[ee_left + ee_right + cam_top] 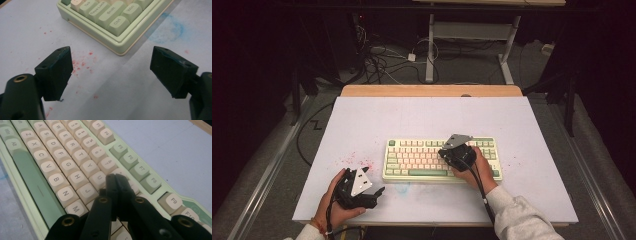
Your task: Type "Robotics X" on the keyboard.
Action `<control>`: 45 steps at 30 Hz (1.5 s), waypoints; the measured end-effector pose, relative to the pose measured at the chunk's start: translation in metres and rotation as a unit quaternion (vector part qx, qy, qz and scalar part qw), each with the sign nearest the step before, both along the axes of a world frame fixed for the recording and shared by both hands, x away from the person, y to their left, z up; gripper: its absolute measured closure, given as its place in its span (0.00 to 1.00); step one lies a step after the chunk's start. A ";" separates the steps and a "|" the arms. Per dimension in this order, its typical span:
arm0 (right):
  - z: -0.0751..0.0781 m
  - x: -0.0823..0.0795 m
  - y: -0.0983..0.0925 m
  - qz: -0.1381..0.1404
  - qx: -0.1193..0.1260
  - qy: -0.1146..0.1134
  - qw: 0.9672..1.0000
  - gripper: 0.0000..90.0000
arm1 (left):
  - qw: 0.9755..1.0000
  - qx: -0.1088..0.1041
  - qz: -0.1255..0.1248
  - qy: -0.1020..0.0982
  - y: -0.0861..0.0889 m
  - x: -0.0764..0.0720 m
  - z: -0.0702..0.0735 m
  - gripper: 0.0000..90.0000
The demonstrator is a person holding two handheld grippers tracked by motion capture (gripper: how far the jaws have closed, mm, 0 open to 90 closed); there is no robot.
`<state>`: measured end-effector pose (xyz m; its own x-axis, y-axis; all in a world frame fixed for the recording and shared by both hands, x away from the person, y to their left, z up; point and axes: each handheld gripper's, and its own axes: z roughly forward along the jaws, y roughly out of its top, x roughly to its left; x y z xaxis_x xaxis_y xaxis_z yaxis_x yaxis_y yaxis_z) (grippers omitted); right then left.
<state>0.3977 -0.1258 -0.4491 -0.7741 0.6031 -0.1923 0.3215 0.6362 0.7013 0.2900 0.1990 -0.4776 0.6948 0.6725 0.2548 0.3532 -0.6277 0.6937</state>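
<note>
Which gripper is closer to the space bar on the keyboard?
The right. The right gripper hangs shut over the keys just above the space bar. The left gripper is open over the table, off the keyboard's left front corner.

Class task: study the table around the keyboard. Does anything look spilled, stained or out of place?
Yes. Red specks are scattered on the white table top left of the keyboard, like spilled paint or powder. A faint blue smear marks the surface beside the keyboard's front corner. The keyboard itself lies straight and looks undamaged.
</note>
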 end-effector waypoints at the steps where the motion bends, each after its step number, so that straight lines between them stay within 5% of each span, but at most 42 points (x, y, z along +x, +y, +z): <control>1: 0.000 0.000 0.001 0.000 -0.003 0.000 1.000 1.00 | 1.000 0.001 -0.001 0.002 0.000 0.000 0.000 0.19; 13: 0.000 0.001 0.011 0.011 -0.041 -0.005 0.999 1.00 | 1.000 0.005 -0.006 0.004 -0.002 0.000 -0.001 0.19; 22: 0.014 -0.009 -0.002 0.003 0.015 -0.028 0.999 0.97 | 1.000 0.006 -0.007 0.004 -0.003 0.000 0.000 0.19; 34: 0.033 -0.018 -0.022 0.011 0.074 -0.067 0.995 0.55 | 1.000 0.012 -0.004 0.010 -0.003 0.002 -0.002 0.19; 40: 0.039 -0.024 -0.029 -0.003 0.077 -0.097 0.992 0.35 | 1.000 0.011 -0.004 0.009 -0.003 0.002 -0.001 0.19; 45: 0.045 -0.032 -0.035 -0.011 0.086 -0.111 0.990 0.28 | 1.000 0.009 -0.003 0.008 -0.003 0.002 0.000 0.19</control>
<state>0.3662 -0.1612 -0.4042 -0.7108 0.6579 -0.2488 0.1598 0.4955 0.8538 0.2919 0.1962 -0.4779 0.7033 0.6630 0.2564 0.3592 -0.6427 0.6767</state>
